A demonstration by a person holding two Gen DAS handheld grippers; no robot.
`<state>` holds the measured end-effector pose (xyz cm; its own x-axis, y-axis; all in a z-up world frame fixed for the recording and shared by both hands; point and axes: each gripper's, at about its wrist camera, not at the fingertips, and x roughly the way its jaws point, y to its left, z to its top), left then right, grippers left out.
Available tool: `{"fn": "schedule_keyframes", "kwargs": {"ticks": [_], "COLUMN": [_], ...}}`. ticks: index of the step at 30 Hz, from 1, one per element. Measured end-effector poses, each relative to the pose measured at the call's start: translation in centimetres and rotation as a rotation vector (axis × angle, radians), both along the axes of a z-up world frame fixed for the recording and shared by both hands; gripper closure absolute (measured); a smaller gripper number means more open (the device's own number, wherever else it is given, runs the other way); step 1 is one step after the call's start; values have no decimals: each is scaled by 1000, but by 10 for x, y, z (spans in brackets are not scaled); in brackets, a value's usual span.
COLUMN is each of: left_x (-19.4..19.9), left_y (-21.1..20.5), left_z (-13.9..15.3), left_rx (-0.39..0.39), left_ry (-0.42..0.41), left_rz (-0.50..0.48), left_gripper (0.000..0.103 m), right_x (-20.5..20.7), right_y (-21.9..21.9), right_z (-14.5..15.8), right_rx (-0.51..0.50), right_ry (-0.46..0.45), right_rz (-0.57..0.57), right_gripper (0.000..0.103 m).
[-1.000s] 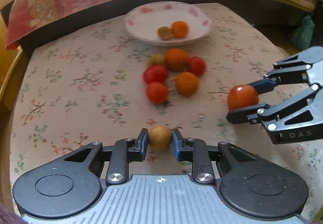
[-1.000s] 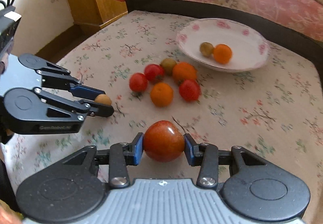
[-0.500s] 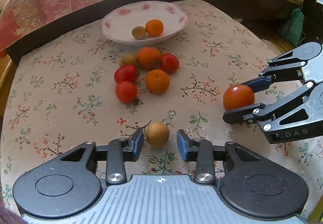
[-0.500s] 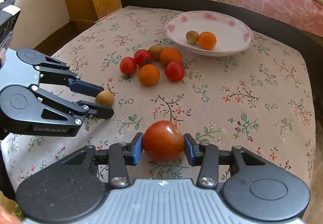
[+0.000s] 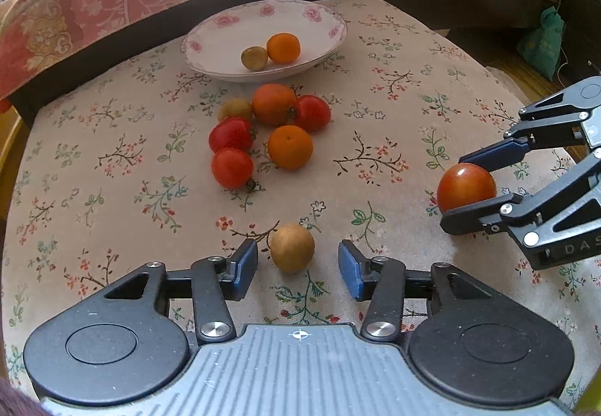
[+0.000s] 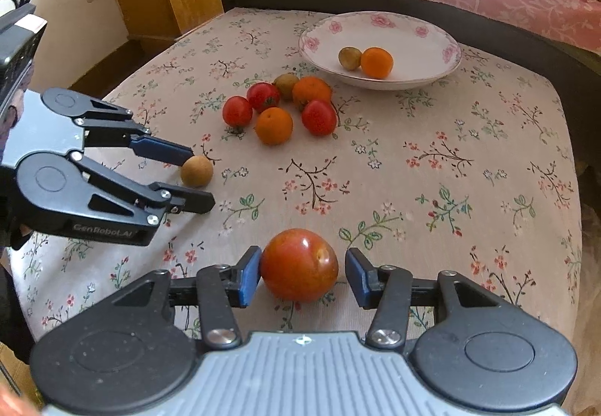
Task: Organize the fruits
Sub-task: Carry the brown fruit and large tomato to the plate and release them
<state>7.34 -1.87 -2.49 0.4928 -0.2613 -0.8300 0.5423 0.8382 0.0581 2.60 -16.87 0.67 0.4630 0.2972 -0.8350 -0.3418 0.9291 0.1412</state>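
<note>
1. Fruit released: the longan (image 5: 292,247) now lies on the table (image 5: 394,123) between the left gripper (image 5: 298,264)'s jaws, which have just been opening and stand clear of it.
2. The right gripper (image 6: 302,275)'s jaws have just been opening too; the tomato (image 6: 298,264) rests on the cloth, its right pad off, its left barely touching.
3. Neither reached the plate (image 5: 225,31), so both seem laid out apart from the pile (image 5: 268,130).

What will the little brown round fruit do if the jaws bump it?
The brown fruit looks nearly ball-shaped, so a nudge would probably send it rolling across the tablecloth. It lies loose between the left gripper's open jaws, which have just been opening. Its skin looks dull, so probably not slippery.
</note>
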Motion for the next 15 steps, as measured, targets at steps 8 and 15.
{"fn": "schedule_keyframes", "kwargs": {"ticks": [8, 15], "left_x": [0, 0], "left_y": [0, -2], "left_z": [-1, -1], "left_rx": [-7, -6], "left_ry": [2, 4], "left_rz": [3, -2], "left_gripper": [46, 54], "right_x": [-4, -5], "right_y": [2, 0], "right_z": [-2, -2], "right_rx": [-13, -5], "right_ry": [14, 16], "right_rz": [4, -8], "right_gripper": [52, 53]}}
